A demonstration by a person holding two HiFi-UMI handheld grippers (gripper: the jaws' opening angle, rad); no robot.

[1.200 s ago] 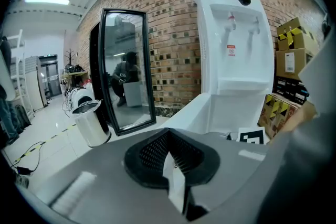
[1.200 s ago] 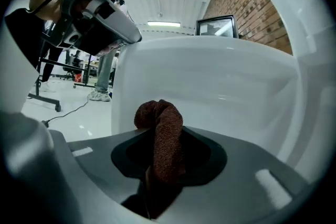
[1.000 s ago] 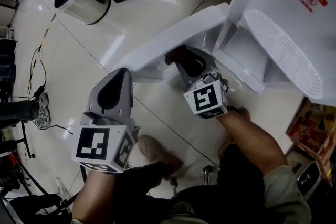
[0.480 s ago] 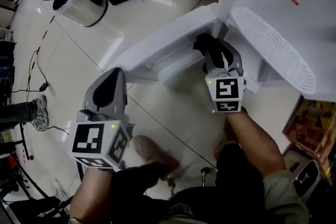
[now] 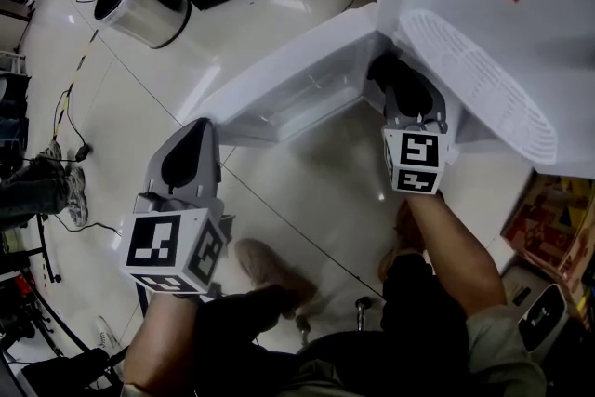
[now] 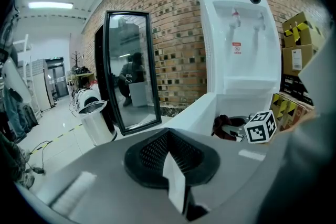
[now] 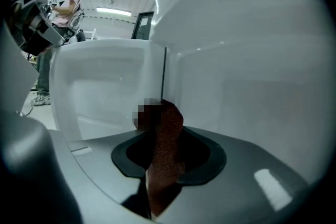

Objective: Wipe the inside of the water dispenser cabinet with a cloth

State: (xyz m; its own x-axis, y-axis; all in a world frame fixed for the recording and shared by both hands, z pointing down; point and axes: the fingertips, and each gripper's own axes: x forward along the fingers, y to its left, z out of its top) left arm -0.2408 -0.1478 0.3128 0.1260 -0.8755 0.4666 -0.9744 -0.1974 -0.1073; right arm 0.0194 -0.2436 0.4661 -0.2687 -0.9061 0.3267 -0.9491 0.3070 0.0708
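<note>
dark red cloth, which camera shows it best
The right gripper view: the dark red textured cloth fills the centre, pinched between the right gripper's jaws, its weave visible. The head view shows only a dark lump ahead of that gripper; the left gripper view shows a small, distant bundle.

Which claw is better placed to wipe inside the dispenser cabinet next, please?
Right. The right claw grips the dark red cloth beside the open cabinet door; the left claw is shut, empty and farther back.

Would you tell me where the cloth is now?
Right of the head view, the cloth is clamped in the right gripper, beside the open cabinet door.
</note>
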